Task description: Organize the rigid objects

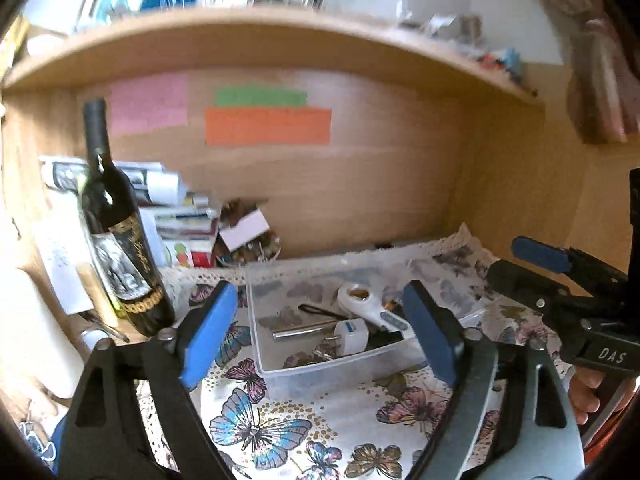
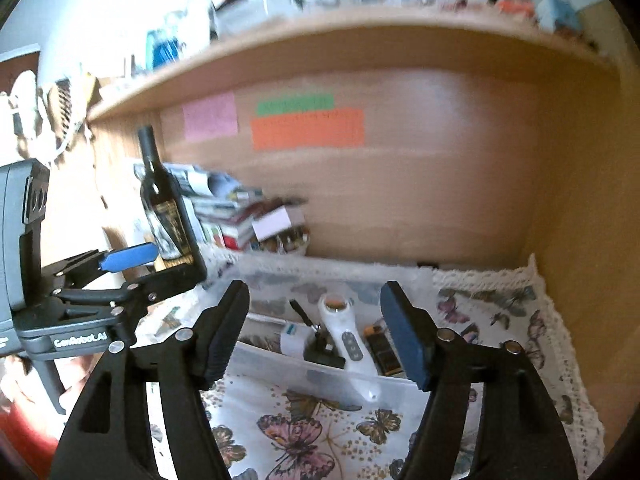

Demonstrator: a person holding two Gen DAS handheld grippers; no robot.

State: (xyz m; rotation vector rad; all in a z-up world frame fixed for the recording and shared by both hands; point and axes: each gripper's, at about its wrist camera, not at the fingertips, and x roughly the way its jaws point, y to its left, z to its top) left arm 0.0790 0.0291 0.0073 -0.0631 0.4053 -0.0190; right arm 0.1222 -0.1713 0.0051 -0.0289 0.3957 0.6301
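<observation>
Clutter sits in a clear plastic bin [image 1: 320, 364] on the butterfly cloth [image 1: 304, 412]: a white handheld device [image 2: 346, 340], a white plug adapter [image 1: 352, 334], a metal rod [image 1: 304, 330]; all look stiff and light, the device smooth, so best pinched across its narrow handle; left gripper [image 1: 320, 336] and right gripper [image 2: 316, 340] both hang spread wide and empty above the bin; a wine bottle [image 1: 116, 232], heavy and breakable, stands left.

- left wrist view looks forward and down along its fingers, close over the clear bin [image 1: 320, 356], from the left.
- right wrist view faces the same bin [image 2: 320, 376] from the right.
- both share the wine bottle [image 1: 116, 232] [image 2: 164, 204].
</observation>
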